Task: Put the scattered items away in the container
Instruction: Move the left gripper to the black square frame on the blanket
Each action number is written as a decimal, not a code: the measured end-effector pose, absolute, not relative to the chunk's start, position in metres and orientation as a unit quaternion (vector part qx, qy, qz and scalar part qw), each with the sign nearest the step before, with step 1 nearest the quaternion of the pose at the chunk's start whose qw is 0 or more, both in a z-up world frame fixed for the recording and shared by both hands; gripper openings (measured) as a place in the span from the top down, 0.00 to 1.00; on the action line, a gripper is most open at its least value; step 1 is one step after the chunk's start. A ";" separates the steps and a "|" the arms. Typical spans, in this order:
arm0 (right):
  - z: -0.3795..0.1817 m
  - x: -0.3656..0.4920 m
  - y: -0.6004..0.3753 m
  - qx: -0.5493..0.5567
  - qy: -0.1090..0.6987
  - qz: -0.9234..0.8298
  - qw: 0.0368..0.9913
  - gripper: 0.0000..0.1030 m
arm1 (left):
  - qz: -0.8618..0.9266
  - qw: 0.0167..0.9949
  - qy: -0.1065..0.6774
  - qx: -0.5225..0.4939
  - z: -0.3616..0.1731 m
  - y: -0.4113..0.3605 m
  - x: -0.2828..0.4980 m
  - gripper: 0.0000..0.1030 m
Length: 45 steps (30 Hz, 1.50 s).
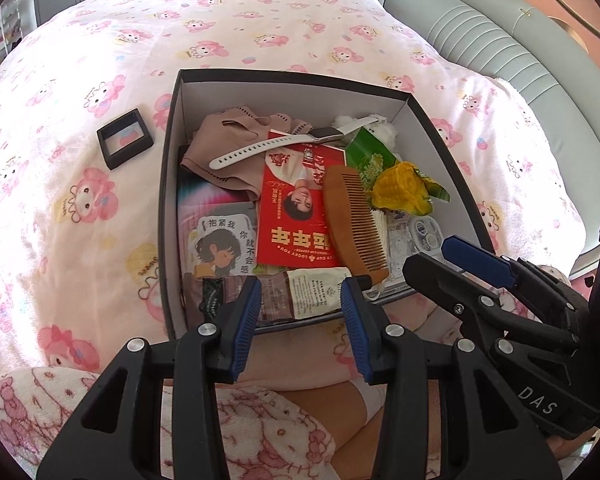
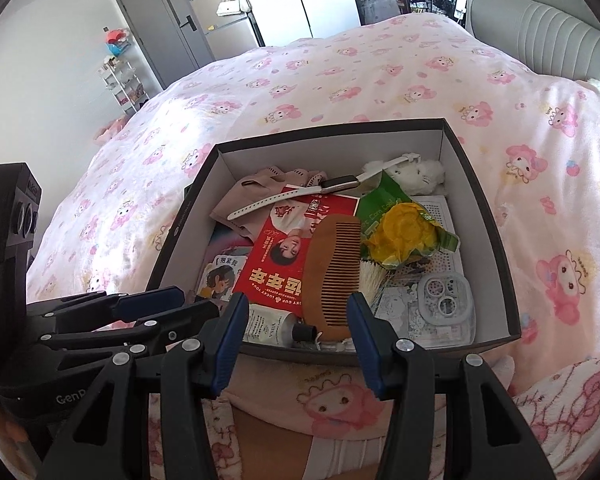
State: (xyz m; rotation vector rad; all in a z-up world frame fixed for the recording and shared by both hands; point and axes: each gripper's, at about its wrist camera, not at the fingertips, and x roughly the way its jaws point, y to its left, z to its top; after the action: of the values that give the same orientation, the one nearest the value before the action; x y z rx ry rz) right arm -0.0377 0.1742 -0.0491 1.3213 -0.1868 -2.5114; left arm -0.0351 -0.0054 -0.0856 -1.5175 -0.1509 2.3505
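Under everything I saw the pink blanket (image 1: 100, 60) printed with little cartoon rabbits, spread across the whole bed and rumpled near my knees. Beyond its far right edge stood a grey padded headboard (image 1: 480, 40) with stitched vertical ribs. From my right side I could look farther into the room: a grey door (image 2: 168, 32) with a dark handle, a silver fridge (image 2: 228, 28) beside it with a white bag (image 2: 232, 6) hanging near its top, and a white wire shelf rack (image 2: 122, 80) against the pale wall, crowded with small things too tiny to make out.
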 end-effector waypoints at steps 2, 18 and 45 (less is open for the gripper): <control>-0.049 -0.038 0.170 0.461 -0.061 -0.872 0.150 0.54 | 0.827 0.167 -0.055 -0.534 -0.085 -0.010 -0.034 0.59; -0.038 -0.075 0.087 0.462 -0.045 -0.855 0.230 0.54 | 0.844 0.095 -0.114 -0.516 -0.075 -0.104 -0.051 0.55; -0.105 -0.287 -0.101 0.569 0.116 -0.792 0.186 0.55 | 0.735 -0.069 -0.394 -0.547 -0.201 -0.262 -0.226 0.71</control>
State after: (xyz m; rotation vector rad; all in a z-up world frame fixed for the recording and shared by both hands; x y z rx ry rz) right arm -0.2870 -0.1009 -0.1055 1.6025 0.3253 -2.2316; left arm -0.2257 -0.2616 -0.2009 -1.7988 -1.2951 2.4174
